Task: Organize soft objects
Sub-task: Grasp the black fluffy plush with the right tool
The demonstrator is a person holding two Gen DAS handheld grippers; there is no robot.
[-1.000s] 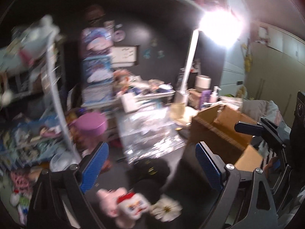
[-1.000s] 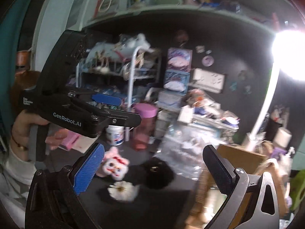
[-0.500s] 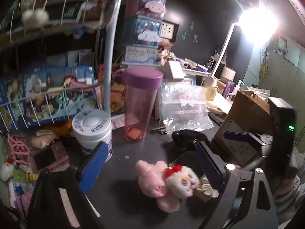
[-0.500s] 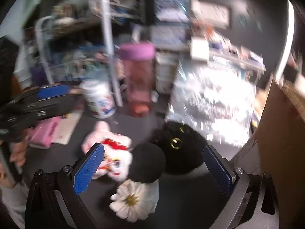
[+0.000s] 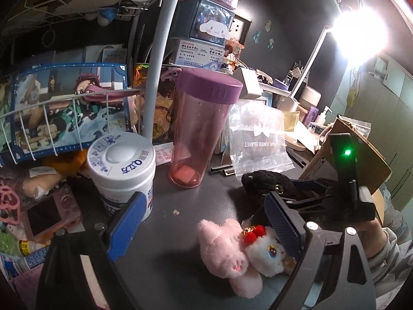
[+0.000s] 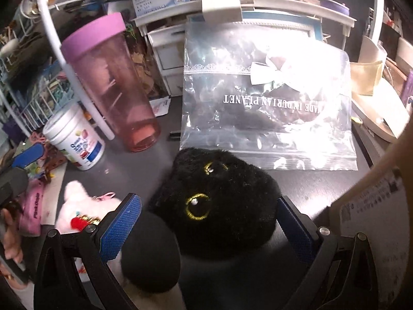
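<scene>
A black plush cat [image 6: 216,206] with gold eyes lies on the dark desk, between the open jaws of my right gripper [image 6: 209,230]; it also shows in the left wrist view [image 5: 268,183]. A pink and white plush toy [image 5: 237,253] with a red bow lies in front of my open left gripper [image 5: 204,230], near its right finger; it shows at the left in the right wrist view [image 6: 77,206]. A black round plush [image 6: 149,253] lies next to the cat.
A pink tumbler [image 5: 204,131] with a purple lid, a white tub [image 5: 124,170] and a clear zip bag [image 6: 265,103] stand behind the toys. A cardboard box [image 5: 361,155] is at the right. A wire rack [image 5: 64,103] and a pink camera [image 5: 49,214] fill the left.
Both grippers have moved down and closer to the desk. The right gripper now has the black plush cat between its open jaws. The left gripper has neared the pink toy.
</scene>
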